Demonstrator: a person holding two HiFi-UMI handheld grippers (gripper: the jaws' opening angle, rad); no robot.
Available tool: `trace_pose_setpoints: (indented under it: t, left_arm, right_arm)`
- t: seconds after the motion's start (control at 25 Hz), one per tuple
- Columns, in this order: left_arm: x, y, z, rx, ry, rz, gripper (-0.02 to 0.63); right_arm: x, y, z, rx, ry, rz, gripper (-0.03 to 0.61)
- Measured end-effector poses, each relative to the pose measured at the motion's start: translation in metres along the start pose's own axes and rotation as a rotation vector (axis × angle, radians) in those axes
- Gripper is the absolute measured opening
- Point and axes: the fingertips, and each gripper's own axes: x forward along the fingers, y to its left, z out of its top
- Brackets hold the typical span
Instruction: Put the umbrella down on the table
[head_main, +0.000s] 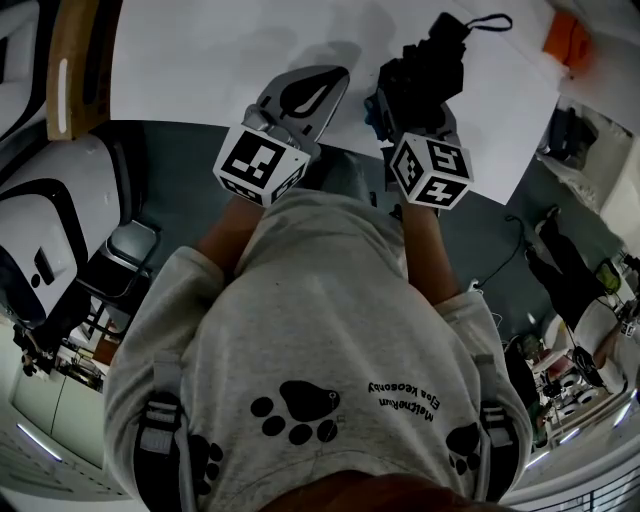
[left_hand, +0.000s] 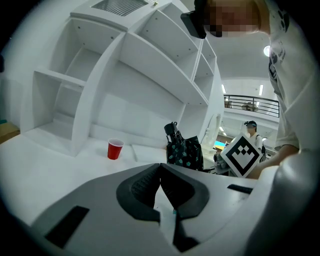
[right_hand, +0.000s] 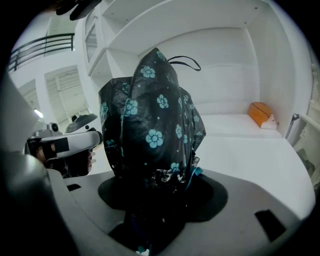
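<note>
A folded black umbrella (head_main: 436, 55) with teal flowers is held upright over the white table (head_main: 200, 50). My right gripper (head_main: 408, 100) is shut on its lower end. In the right gripper view the umbrella (right_hand: 152, 122) fills the middle and hides the fingertips of the right gripper (right_hand: 160, 187); its strap loops off the top. My left gripper (head_main: 305, 95) hovers just left of it over the table edge, shut with nothing in it. In the left gripper view the left gripper (left_hand: 160, 170) has its jaws pressed together, and the umbrella (left_hand: 184, 150) stands beyond them.
A red cup (left_hand: 115, 149) stands on the table by white curved shelves (left_hand: 125, 75). An orange object (right_hand: 261, 113) lies at the table's far right, also seen in the head view (head_main: 568, 38). Another person (left_hand: 251, 131) stands far behind.
</note>
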Motion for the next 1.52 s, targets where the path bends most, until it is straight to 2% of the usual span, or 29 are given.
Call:
trace_pose_setpoints:
  t: [0.64, 1.52]
  left_arm:
    - [0.024, 0.024, -0.01, -0.012, 0.046, -0.023, 0.018]
    - [0.05, 0.026, -0.021, -0.02, 0.092, -0.04, 0.02]
  right_arm:
    - [0.032, -0.007, -0.002, 0.049, 0.112, -0.019, 0.279]
    - [0.055, -0.014, -0.005, 0.076, 0.135, 0.002, 0.279]
